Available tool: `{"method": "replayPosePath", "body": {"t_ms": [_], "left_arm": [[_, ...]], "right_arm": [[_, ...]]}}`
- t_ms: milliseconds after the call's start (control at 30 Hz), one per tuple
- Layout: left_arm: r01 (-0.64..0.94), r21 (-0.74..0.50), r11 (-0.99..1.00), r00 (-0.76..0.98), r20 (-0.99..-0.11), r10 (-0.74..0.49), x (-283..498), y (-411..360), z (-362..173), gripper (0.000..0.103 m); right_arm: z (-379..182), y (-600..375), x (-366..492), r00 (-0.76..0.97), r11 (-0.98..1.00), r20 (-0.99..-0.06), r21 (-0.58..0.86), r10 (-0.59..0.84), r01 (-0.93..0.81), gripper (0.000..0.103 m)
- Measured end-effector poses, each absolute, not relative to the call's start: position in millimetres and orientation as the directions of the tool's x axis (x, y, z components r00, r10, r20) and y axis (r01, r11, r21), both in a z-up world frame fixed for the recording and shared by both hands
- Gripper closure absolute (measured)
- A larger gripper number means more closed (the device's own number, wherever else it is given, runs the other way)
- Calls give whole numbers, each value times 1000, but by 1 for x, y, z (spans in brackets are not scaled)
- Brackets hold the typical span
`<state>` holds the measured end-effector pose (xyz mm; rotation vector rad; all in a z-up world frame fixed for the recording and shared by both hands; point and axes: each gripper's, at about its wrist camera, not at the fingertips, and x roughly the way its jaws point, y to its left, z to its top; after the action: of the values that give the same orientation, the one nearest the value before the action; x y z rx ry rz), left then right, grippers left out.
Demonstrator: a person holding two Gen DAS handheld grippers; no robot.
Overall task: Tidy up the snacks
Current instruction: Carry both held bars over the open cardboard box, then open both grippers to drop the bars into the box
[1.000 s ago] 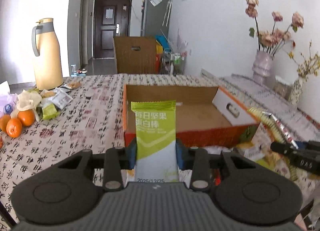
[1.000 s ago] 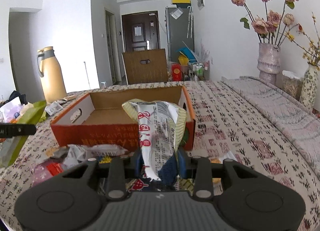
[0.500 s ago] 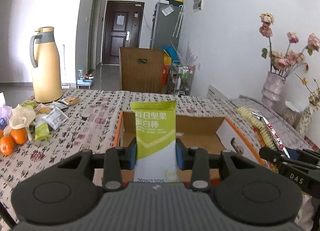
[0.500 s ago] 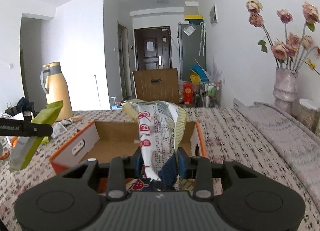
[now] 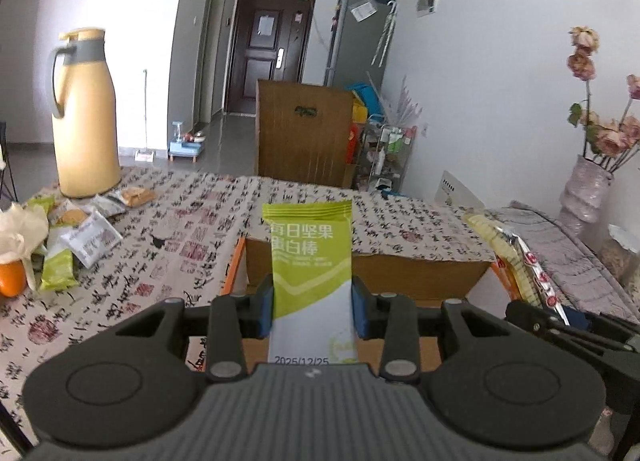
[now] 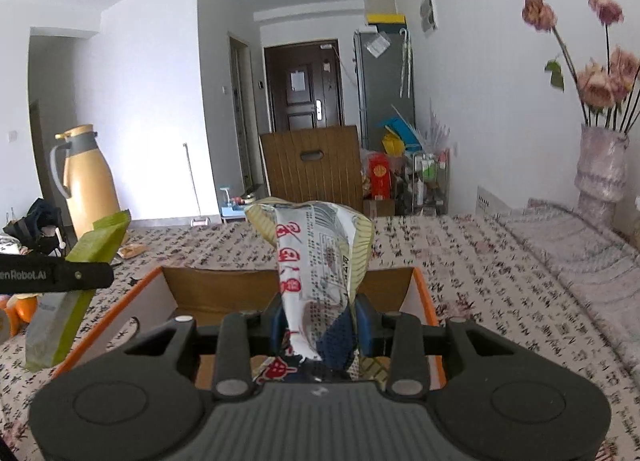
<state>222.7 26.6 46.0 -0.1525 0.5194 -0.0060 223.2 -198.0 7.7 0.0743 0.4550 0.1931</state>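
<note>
A green nut bar packet [image 5: 311, 261] is pinched upright between the jaws of the left gripper [image 5: 312, 311], its long axis running forward beyond them. A crinkled white snack bag [image 6: 320, 261] is likewise clamped by the right gripper [image 6: 320, 321]. Directly below and ahead of both jaws the open cardboard box [image 6: 424, 297] is seen, about equally near each.

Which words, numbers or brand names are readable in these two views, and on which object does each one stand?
"每日坚果 蛋白棒": green snack bar, held in the left gripper.
"2025/12/25": bottom of the same wrapper.
"enRobot.AI", cut off at the frame edge: black finger of the left gripper, right wrist view.
Red characters and small print on the white snack packet in the right gripper: too crumpled to read.
Cardboard box: no text visible.
</note>
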Motion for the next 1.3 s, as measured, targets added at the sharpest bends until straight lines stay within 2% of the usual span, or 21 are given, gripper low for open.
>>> {"method": "replayPosePath", "body": {"t_ms": [367, 433, 500, 600, 633, 667, 700, 733, 867, 1300], "left_arm": [[-38, -143, 989, 831, -554, -48, 244, 30, 13, 64], [-34, -143, 989, 829, -557, -52, 244, 28, 12, 63], [-35, -135, 990, 832, -552, -46, 243, 27, 12, 57], [-37, -138, 990, 840, -541, -44, 240, 26, 13, 32], [-48, -134, 990, 845, -534, -32, 238, 26, 14, 17], [-57, -129, 990, 851, -525, -19, 238, 26, 15, 6], [-63, -126, 990, 857, -516, -12, 236, 26, 16, 2], [-62, -131, 989, 861, -509, -13, 234, 27, 17, 0], [-66, -146, 987, 864, -503, -16, 231, 28, 21, 0], [-67, -142, 988, 890, -456, -5, 208, 28, 47, 0]], "right_arm": [[-17, -205, 242, 858, 975, -465, 139, 217, -171, 68], [-18, -206, 245, 852, 975, -476, 144, 220, -171, 64], [-20, -207, 246, 848, 975, -484, 149, 216, -164, 56], [-19, -209, 245, 854, 977, -478, 151, 206, -151, 50], [-19, -210, 244, 856, 977, -474, 154, 206, -150, 41], [-18, -210, 243, 859, 977, -470, 156, 205, -148, 34], [-17, -211, 242, 863, 978, -464, 155, 199, -142, 17], [-17, -211, 241, 869, 979, -456, 154, 192, -135, 8], [-14, -214, 239, 878, 979, -442, 163, 184, -124, 0], [15, -214, 217, 904, 983, -392, 136, 169, -124, 0]]}}
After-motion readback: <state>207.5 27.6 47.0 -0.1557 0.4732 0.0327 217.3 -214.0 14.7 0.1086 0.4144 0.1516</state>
